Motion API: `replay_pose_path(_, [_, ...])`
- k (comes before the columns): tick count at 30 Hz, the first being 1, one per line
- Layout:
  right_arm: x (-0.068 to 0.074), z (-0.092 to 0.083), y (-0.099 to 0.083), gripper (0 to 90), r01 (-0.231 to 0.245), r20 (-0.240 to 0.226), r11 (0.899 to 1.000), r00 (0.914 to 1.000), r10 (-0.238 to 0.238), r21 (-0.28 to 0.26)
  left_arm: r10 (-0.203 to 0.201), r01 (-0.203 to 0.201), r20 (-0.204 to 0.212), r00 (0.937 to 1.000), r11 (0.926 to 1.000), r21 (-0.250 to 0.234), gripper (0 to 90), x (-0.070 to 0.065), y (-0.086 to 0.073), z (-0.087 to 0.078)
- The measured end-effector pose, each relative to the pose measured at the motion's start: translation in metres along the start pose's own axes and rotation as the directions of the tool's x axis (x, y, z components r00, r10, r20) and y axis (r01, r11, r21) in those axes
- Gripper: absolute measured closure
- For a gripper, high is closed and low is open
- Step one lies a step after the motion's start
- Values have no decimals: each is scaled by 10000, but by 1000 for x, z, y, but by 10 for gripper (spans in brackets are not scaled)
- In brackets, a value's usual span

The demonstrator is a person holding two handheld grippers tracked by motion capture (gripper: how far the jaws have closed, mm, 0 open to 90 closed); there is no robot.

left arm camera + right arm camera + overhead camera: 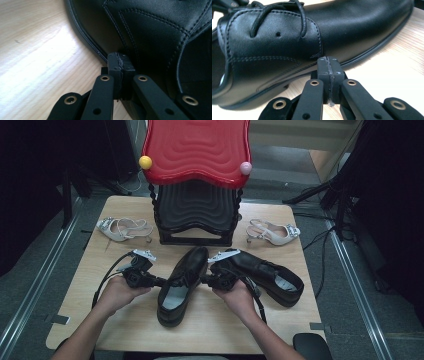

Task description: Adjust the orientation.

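- Black shoe (181, 285) lies at mid-table, toe toward the far edge, heel toward the near edge.
- Left gripper (161, 281): jaws clenched, empty, tips against the shoe's left side.
- Right gripper (204, 280): jaws clenched, empty, tips against its right side.
- Second black shoe (265, 275) lies just right.

The black leather lace-up shoe (181, 285) between my tools lies upright on the worktop (90, 285), toe pointing away.
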State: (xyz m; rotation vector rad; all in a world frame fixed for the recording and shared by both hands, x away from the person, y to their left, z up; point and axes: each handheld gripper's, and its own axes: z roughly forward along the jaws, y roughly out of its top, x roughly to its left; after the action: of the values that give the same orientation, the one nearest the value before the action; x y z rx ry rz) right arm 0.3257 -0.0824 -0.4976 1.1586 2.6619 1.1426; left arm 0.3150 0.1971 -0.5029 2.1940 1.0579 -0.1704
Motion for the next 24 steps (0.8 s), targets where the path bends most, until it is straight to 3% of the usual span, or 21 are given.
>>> replay_pose_path(8, [-8,-7,1,900,-263,126,9996,9996,264,-77,-68,70,283,9996,10000,-68,900,-15,0,10])
replay_pose_path(11, [-10,-10,2,900,-313,149,9993,9994,316,-207,56,-59,558,9984,10000,49,898,-20,1,15])
replay_pose_path(15, [-12,-12,3,900,-385,230,9990,9990,390,-244,155,-159,606,9980,9999,61,867,-22,2,17])
replay_pose_path(19, [-14,-13,3,858,-401,241,9989,9989,407,-247,-57,55,811,9967,10000,26,776,-16,1,12])
replay_pose_path(24, [-15,-24,2,770,-717,526,9963,9959,741,-465,-32,78,502,9987,9957,-926,579,-16,3,-6])
